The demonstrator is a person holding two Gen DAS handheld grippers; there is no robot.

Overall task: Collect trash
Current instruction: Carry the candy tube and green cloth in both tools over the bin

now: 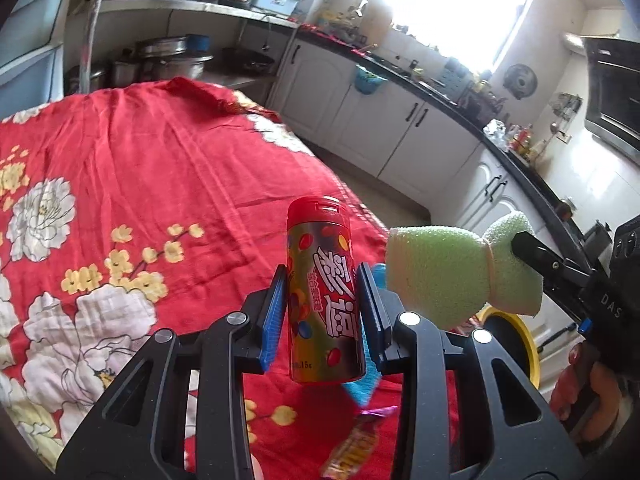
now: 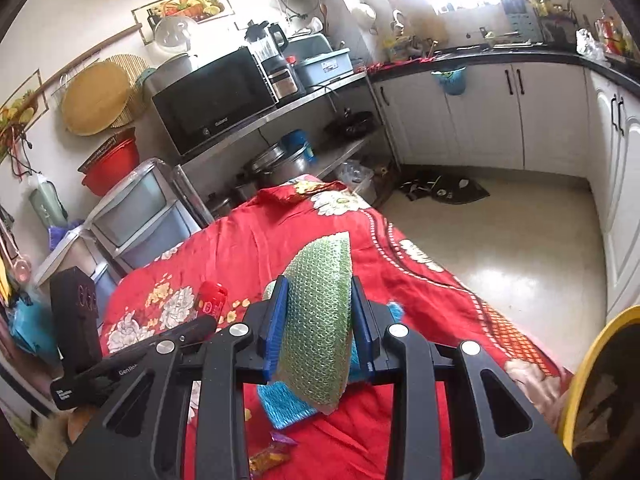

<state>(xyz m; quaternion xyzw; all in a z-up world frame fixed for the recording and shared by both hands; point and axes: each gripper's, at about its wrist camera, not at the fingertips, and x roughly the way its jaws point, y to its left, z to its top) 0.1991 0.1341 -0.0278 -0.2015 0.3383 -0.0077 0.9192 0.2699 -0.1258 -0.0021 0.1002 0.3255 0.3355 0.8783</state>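
Both grippers (image 1: 322,304) (image 2: 318,324) tilted down, loaded

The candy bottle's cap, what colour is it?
Red; the candy bottle cap shows best in the left wrist view.

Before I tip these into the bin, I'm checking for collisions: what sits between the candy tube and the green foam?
Only the left hand-held gripper's right finger stands between candy tube and green foam, in the left wrist view.
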